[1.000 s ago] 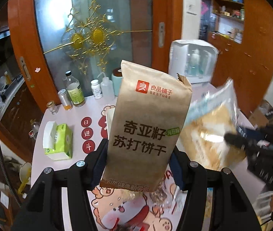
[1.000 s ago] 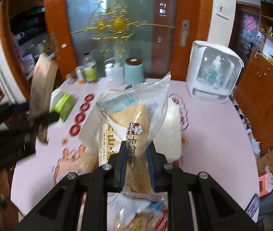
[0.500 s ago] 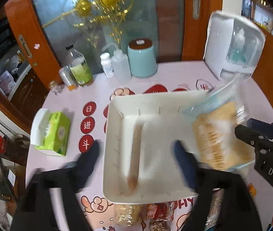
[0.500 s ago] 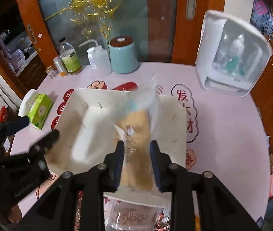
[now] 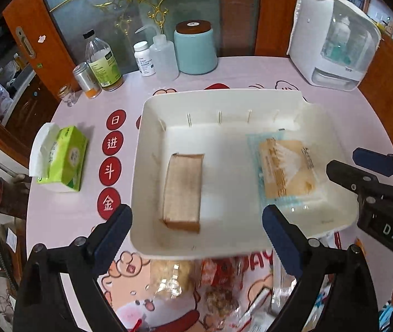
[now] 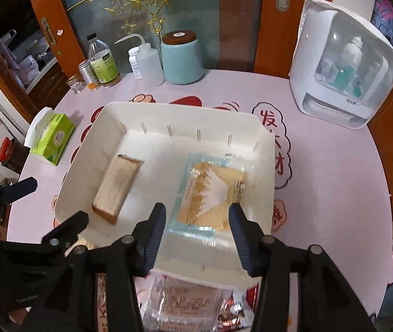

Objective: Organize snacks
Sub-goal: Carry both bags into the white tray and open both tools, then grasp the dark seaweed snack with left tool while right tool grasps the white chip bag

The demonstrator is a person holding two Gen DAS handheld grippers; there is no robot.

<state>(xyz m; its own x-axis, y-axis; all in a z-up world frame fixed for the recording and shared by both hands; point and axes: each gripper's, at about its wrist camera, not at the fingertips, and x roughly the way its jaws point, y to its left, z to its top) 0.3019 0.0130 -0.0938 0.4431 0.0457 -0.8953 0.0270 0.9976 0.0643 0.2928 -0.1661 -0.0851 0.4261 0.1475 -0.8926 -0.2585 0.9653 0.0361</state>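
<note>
A white bin [image 5: 224, 94] [image 6: 168, 108] sits mid-table. In its left half lies a brown paper cracker bag [image 5: 182, 191] [image 6: 116, 191]; a clear bag of pale wafers [image 5: 285, 171] [image 6: 210, 191] lies flat in its right half. Above the bin's near rim my left gripper [image 5: 196, 229] [image 6: 44, 207] stands wide open and holds nothing. My right gripper [image 6: 198, 227] [image 5: 346, 161] hovers over the clear bag's near end. Its jaws are opening, and the pads are off the bag. Several loose snack packets [image 5: 196, 282] [image 6: 191, 298] lie in front of the bin.
A green tissue pack [image 5: 61, 160] [image 6: 52, 138] lies left of the bin. Bottles, a can and a teal canister [image 5: 195, 47] line the far edge. A white appliance [image 5: 332, 36] [image 6: 343, 63] stands at the back right. Bare pink tabletop lies right of the bin.
Both bags were held upright above the table and now lie in the bin. Both grippers have come down over the bin and opened, letting the bags go.
</note>
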